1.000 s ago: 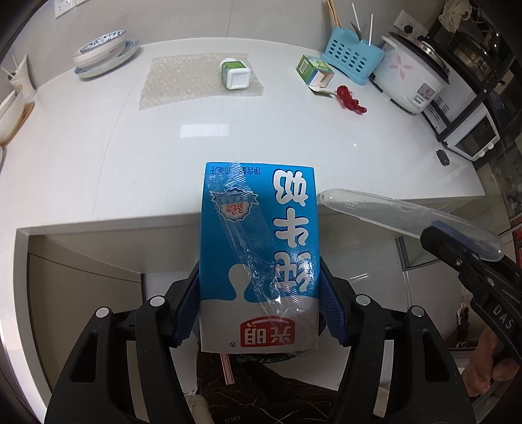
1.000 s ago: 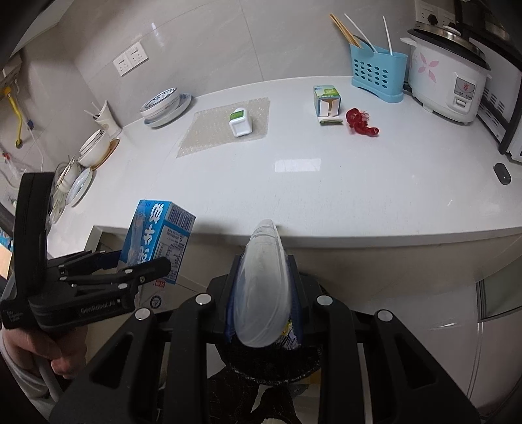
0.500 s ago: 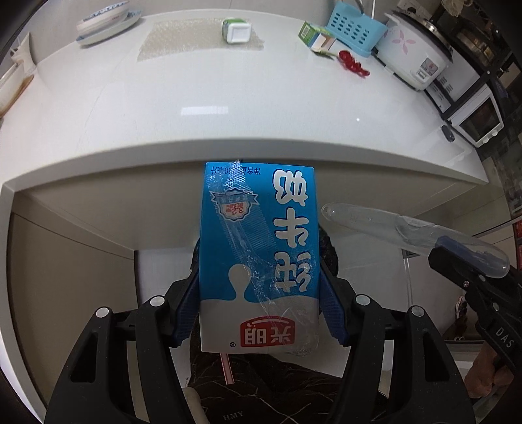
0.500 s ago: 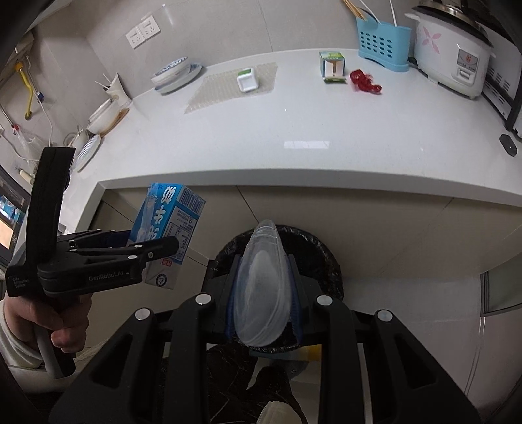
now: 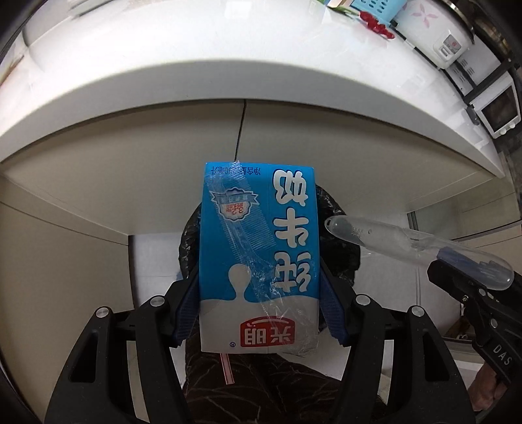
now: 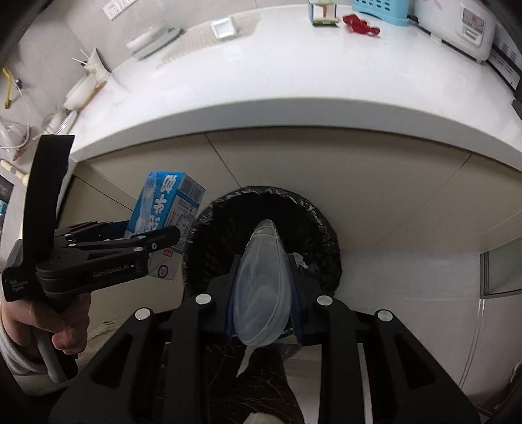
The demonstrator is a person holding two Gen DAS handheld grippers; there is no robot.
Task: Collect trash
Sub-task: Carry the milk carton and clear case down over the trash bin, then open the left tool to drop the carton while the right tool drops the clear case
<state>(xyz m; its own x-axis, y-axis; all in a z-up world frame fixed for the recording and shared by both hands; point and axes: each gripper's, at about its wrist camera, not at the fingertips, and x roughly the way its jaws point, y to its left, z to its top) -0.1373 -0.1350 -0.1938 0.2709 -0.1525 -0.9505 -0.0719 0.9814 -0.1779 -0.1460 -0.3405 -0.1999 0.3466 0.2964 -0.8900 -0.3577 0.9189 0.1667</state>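
White counter; rice cooker; blue utensil basket; microwave.

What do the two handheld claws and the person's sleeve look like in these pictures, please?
Both claws are black frames with silver bolts and blue pads. The left claw bears grey lettering and a tall black strap; the right claw has white letters. A light-coloured sleeve shows at the wrist.

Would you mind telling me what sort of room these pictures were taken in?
Most likely a home kitchen. A white rice cooker with a pink flower print and a small white oven stand on the long white countertop, and a round bin lined with a black bag sits on the floor below.
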